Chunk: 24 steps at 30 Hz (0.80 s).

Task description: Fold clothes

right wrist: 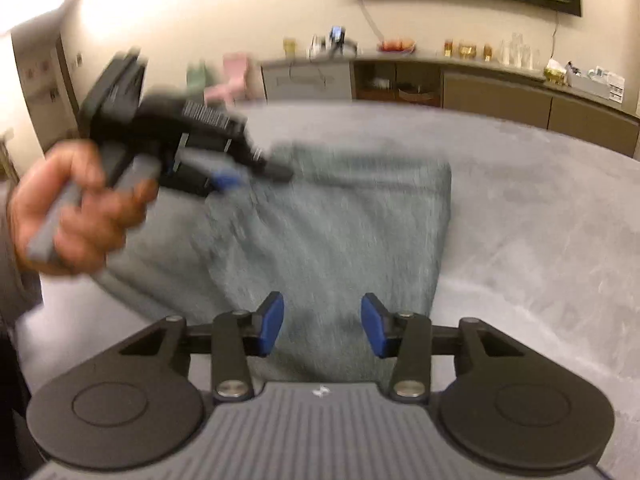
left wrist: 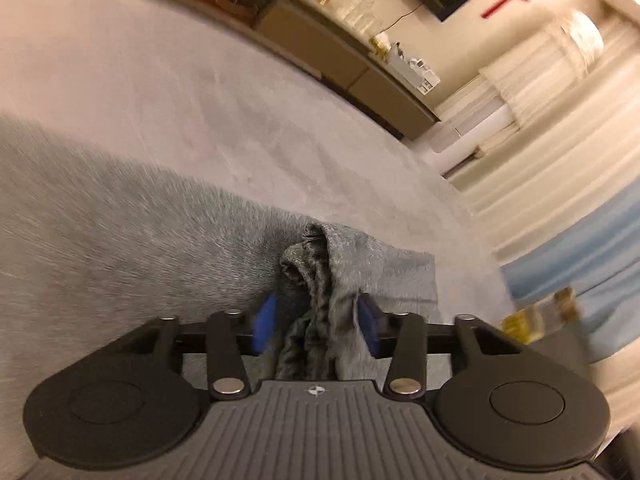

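Your left wrist camera sits close above the grey garment (left wrist: 344,264), tilted, looking along its fingers across the grey surface (left wrist: 180,112) toward the cabinet counter (left wrist: 352,68); your right wrist camera looks level over the same garment (right wrist: 328,232) toward that counter (right wrist: 500,80), from nearby; it also sees your left gripper (right wrist: 228,180); both views share garment, surface and counter.

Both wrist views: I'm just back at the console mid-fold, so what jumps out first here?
In the left wrist view, the left gripper is shut on a bunched wad of the grey garment, lifted above the pale grey surface. In the right wrist view, the right gripper hangs open and empty over the same garment's flat part, while the person's left hand swings the other gripper, blurred, at upper left.
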{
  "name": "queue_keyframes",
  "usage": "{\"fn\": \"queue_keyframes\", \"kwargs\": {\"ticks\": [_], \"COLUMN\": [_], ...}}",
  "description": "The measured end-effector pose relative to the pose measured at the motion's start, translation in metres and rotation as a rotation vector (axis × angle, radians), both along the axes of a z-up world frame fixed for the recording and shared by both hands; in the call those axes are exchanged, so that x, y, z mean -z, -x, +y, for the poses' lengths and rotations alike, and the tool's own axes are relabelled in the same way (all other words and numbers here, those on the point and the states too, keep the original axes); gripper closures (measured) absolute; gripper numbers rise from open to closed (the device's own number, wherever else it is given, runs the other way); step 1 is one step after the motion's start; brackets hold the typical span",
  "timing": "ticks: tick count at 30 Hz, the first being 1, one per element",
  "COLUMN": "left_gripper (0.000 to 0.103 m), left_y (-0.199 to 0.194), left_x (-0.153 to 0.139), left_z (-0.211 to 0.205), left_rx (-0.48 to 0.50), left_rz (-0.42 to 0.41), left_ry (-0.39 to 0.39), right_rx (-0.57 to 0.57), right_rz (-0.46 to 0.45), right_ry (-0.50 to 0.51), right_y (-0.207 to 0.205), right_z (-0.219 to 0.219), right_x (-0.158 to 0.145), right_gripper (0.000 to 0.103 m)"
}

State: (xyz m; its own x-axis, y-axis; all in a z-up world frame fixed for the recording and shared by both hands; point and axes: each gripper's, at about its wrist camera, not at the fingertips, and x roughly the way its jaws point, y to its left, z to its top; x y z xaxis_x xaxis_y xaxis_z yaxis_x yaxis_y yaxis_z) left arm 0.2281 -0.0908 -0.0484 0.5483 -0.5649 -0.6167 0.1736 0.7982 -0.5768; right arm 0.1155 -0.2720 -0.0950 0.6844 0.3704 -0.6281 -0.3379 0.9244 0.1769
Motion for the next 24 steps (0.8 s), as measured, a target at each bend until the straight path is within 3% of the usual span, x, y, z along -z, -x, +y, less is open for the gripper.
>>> {"fn": "queue_keyframes", "kwargs": {"ticks": [3, 4, 5, 7, 9, 12, 16, 24], "left_gripper": [0.050, 0.051, 0.059, 0.062, 0.062, 0.062, 0.062, 0.059], "left_y": [0.026, 0.030, 0.032, 0.033, 0.033, 0.046, 0.059, 0.063], "left_x": [-0.007, -0.004, -0.001, 0.000, -0.004, -0.016, -0.010, -0.013], "left_z": [-0.011, -0.018, -0.021, -0.021, -0.024, -0.023, -0.026, -0.038], "left_rx": [0.030, 0.037, 0.038, 0.025, 0.012, 0.035, 0.078, 0.099], "left_rz": [-0.033, -0.034, -0.039, -0.057, -0.065, -0.103, -0.108, -0.119], "left_ry": [-0.098, -0.156, -0.197, -0.233, -0.261, -0.247, -0.324, -0.403], "right_rx": [-0.014, -0.022, -0.030, -0.047, -0.056, -0.018, -0.015, -0.037], "right_rz": [-0.024, 0.003, 0.027, 0.027, 0.023, -0.019, 0.058, 0.063], "right_ry": [-0.021, 0.011, 0.047, 0.092, 0.120, 0.042, 0.085, 0.096], "right_y": [-0.001, -0.003, -0.005, -0.001, 0.002, 0.005, 0.003, 0.019], "right_z": [-0.002, 0.004, 0.010, 0.017, 0.021, 0.005, 0.006, 0.000], "right_x": [-0.006, 0.000, 0.006, 0.010, 0.012, 0.002, 0.015, 0.011], "right_gripper": [0.064, 0.069, 0.071, 0.070, 0.070, 0.070, 0.072, 0.073]}}
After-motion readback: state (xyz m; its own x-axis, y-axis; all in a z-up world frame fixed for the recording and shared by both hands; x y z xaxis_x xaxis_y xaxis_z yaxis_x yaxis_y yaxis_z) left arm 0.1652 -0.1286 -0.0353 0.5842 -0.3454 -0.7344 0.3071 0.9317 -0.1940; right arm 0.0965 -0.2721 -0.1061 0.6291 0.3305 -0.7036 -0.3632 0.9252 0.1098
